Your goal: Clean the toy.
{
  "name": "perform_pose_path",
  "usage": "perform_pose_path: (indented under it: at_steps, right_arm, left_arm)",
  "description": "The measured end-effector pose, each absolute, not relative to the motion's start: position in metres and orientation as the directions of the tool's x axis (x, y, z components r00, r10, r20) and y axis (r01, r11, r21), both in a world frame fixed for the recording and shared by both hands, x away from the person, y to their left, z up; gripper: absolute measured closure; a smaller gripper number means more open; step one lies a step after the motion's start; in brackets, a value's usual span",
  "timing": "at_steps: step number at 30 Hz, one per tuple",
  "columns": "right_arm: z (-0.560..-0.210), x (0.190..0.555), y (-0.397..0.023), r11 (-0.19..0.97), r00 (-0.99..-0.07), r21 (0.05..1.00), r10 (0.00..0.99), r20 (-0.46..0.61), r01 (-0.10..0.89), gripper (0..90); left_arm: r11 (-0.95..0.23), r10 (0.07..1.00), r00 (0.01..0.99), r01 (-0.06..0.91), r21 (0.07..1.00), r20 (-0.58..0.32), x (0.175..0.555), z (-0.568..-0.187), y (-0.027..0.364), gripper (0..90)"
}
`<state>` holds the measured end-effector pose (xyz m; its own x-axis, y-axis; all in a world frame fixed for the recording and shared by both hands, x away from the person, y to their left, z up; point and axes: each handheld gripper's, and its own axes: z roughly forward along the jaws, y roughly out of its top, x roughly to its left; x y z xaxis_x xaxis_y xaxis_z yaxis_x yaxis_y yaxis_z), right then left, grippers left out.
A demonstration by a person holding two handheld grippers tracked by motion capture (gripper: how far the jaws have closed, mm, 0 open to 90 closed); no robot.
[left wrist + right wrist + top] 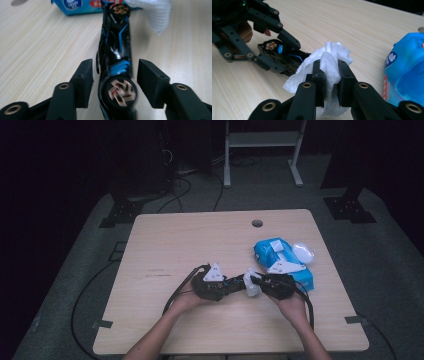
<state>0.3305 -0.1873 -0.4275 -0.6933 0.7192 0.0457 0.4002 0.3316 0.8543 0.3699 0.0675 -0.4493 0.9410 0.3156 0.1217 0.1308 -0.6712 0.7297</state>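
The blue tissue pack (75,6), lying beyond the left gripper's (113,85) jaws, carries a round logo and a red strip with white characters, both too blurred to read

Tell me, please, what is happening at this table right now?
A person works with two tongs. The right tongs pinch a white wet wipe and press it against the end of a black and blue toy car. The left tongs straddle that car, jaws apart beside it. A blue wipes pack lies on the table behind.
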Motion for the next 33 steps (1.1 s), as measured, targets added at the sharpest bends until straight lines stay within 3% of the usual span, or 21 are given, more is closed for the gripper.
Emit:
perform_pose_path:
  at_steps: [3,10,21,27,33]
  right_arm:
    - [-0.430,0.332,-0.187,0.332,-0.693,0.850,0.719,0.052,0.409,78.2]
    - [-0.431,0.332,-0.180,0.334,-0.703,0.850,0.709,0.058,0.407,78.1]
    - [-0.432,0.329,-0.163,0.348,-0.739,0.850,0.671,0.069,0.396,78.1]
    - [-0.436,0.328,-0.152,0.356,-0.757,0.845,0.648,0.084,0.399,78.1]
    - [-0.438,0.328,-0.154,0.342,-0.758,0.848,0.645,0.102,0.405,78.1]
  left_arm:
    - [-0.672,0.313,0.942,0.133,0.728,0.117,0.373,-0.449,0.068,58.4]
    - [-0.681,0.291,0.949,0.120,0.722,0.117,0.367,-0.447,0.084,58.9]
    - [-0.679,0.321,0.942,0.155,0.718,0.100,0.353,-0.445,0.150,58.9]
    - [-0.678,0.327,0.940,0.163,0.717,0.096,0.350,-0.445,0.164,58.7]
    - [-0.685,0.329,0.938,0.156,0.711,0.111,0.352,-0.435,0.153,46.4]
